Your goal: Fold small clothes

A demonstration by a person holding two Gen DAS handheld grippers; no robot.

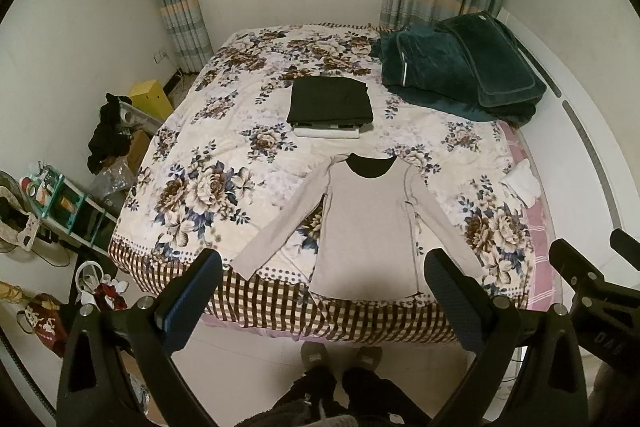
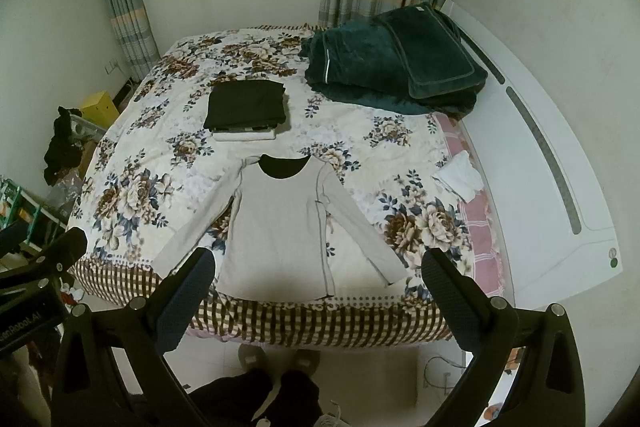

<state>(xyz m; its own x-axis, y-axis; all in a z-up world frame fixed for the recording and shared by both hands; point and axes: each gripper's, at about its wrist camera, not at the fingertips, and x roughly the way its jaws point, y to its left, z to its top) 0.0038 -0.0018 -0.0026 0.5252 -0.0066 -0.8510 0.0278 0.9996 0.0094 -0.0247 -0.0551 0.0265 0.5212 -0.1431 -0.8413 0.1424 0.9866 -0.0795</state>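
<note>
A beige long-sleeved top point(image 1: 366, 223) with a dark neckline lies flat on the floral bed, sleeves spread, hem at the near edge; it also shows in the right wrist view point(image 2: 276, 231). Behind it sits a stack of folded clothes, black on top point(image 1: 330, 101) point(image 2: 245, 107). My left gripper point(image 1: 324, 273) is open and empty, held above the hem. My right gripper point(image 2: 318, 271) is open and empty, also above the near bed edge. A small white garment point(image 1: 520, 183) point(image 2: 460, 175) lies at the bed's right side.
A dark green blanket and pillow pile point(image 1: 460, 67) point(image 2: 392, 63) fills the far right corner. The white headboard point(image 2: 552, 163) runs along the right. Cluttered shelves and bags point(image 1: 60, 203) stand left of the bed. My slippered feet point(image 1: 340, 355) stand on the tiled floor.
</note>
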